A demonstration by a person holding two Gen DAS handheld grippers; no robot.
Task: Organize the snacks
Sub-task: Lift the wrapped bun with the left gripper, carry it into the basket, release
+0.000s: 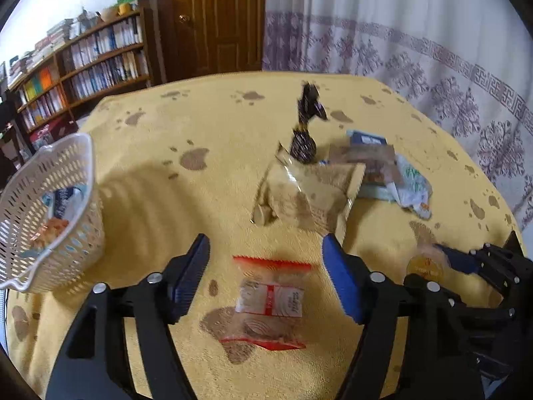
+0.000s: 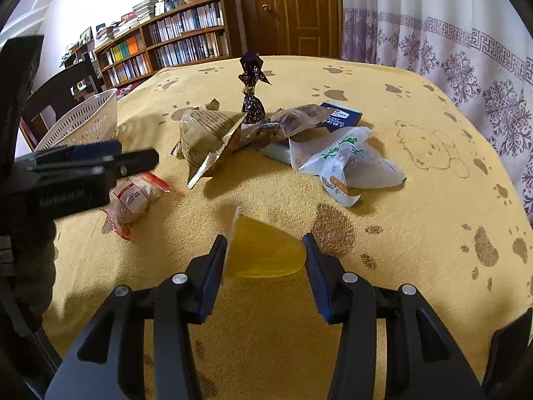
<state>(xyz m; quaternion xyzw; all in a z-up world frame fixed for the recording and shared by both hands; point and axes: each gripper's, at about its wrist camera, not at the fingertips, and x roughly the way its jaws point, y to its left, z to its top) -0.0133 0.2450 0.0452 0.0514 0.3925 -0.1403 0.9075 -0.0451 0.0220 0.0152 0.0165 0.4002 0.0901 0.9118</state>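
A clear packet with red sealed ends (image 1: pixel 269 300) lies on the yellow paw-print cloth (image 1: pixel 200 116) between the wide-apart fingers of my left gripper (image 1: pixel 266 270), which is open and not touching it. The white slotted basket (image 1: pixel 50 216) stands to its left with a few snacks inside. A yellow jelly cup (image 2: pixel 266 250) lies on its side on the cloth, and my right gripper (image 2: pixel 265 256) has both pads against it. The right wrist view also shows the left gripper (image 2: pixel 133 163) above the red-ended packet (image 2: pixel 133 196).
A snack pile sits mid-table: a brown clear packet (image 2: pixel 206 133), a dark foil-wrapped sweet (image 2: pixel 253 100), a dark blue box (image 2: pixel 343 116) and a white bag with green print (image 2: pixel 346 160). A dark chair (image 2: pixel 56 93) stands behind the basket (image 2: pixel 83 120). The table edge runs along the curtain side.
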